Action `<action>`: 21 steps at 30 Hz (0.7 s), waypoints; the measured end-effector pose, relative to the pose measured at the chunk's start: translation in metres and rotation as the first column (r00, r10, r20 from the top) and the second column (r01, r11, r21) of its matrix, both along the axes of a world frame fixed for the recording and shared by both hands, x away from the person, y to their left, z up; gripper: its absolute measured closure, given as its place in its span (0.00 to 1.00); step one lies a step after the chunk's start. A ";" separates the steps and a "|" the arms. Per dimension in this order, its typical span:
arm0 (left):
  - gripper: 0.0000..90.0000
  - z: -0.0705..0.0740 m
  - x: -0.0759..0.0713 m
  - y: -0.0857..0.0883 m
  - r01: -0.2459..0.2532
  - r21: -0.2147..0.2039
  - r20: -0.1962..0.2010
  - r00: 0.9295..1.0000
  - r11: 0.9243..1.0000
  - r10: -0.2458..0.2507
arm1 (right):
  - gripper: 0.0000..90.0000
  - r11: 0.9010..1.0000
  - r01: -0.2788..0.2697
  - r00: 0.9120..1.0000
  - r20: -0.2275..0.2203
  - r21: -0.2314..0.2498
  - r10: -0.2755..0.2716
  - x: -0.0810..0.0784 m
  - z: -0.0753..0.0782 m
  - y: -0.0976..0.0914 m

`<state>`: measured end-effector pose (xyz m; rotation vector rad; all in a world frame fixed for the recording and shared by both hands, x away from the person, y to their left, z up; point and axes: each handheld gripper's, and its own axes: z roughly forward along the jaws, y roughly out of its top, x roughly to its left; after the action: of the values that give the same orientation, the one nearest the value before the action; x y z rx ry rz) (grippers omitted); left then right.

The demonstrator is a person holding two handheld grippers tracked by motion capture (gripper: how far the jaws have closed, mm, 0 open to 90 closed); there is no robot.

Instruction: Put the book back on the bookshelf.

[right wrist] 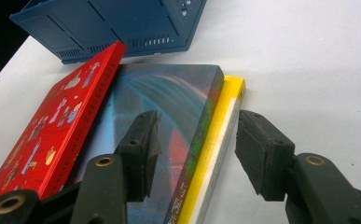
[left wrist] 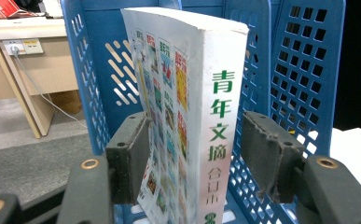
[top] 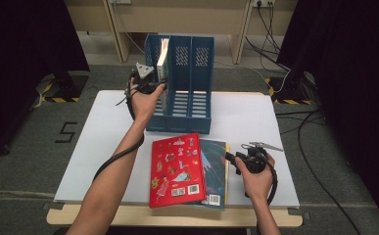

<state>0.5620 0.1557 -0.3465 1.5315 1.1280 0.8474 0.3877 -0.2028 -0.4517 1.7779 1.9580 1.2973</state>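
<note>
My left gripper (left wrist: 194, 154) is spread, pads off both faces of the white paperback (left wrist: 187, 107), spine between them. The book stands upright in the leftmost slot of the blue 3-slot file rack (top: 179, 81) at the table's (top: 255, 117) far edge, so the slot walls can hold it. My right gripper (right wrist: 197, 154) is spread too, straddling the spines of the dark-cover book (right wrist: 169, 107) and yellow book (right wrist: 220, 121) under the red book (top: 175, 169), near edge, likely next pick.
</note>
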 end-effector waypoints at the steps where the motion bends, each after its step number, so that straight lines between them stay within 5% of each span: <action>1: 0.46 0.000 -0.001 0.001 0.002 0.001 -0.001 1.000 1.000 -0.002 | 0.55 1.000 -0.003 1.000 0.000 -0.001 0.003 0.000 0.000 0.000; 13: 0.45 -0.001 -0.027 0.011 0.022 0.011 -0.022 1.000 1.000 -0.022 | 0.55 1.000 -0.015 1.000 -0.007 0.006 0.015 0.002 0.005 0.006; 21: 0.45 -0.010 -0.048 0.022 0.050 0.006 -0.070 0.996 0.999 -0.050 | 0.55 0.999 -0.038 0.999 -0.019 0.013 0.039 0.007 0.011 0.016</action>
<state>0.5142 0.1772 -0.3570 1.5995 1.1330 0.7707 0.3951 -0.1868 -0.4411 1.7734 2.0081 1.3126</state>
